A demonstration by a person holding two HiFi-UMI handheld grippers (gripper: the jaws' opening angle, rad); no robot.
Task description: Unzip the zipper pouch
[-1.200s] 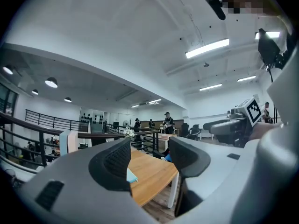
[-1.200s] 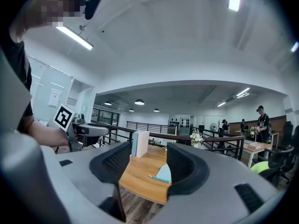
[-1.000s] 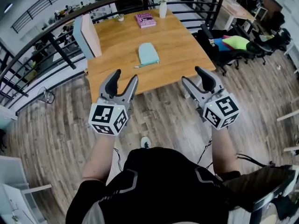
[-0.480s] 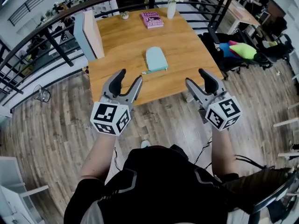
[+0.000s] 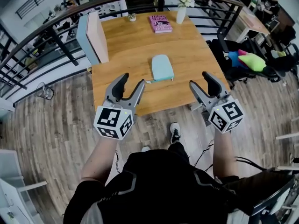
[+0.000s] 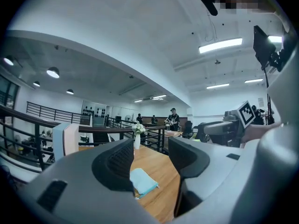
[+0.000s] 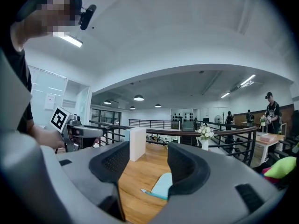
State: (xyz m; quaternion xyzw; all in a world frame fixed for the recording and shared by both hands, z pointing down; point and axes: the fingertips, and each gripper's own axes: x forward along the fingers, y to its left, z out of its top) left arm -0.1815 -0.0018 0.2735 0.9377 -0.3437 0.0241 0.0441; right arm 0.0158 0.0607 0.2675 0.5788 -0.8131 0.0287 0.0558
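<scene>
1. Head view: pale-teal fabric zipper pouch (image 5: 162, 68) lies on wooden table (image 5: 135, 55) at twelve o'clock, well apart from my left claw (image 5: 131, 80) and right claw (image 5: 200, 80); apparently zipped, untouched.
2. Left gripper view: left claw empty, jaws closing.
3. Right gripper view: right claw released, empty.

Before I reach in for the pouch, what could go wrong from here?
The pouch lies loose on the table, so pulling its zipper tab with one gripper would likely drag the whole pouch. The tab is small and flat at the near left corner, and wide jaws may miss it. The left gripper is closing with nothing between its jaws, and the right gripper is open.
</scene>
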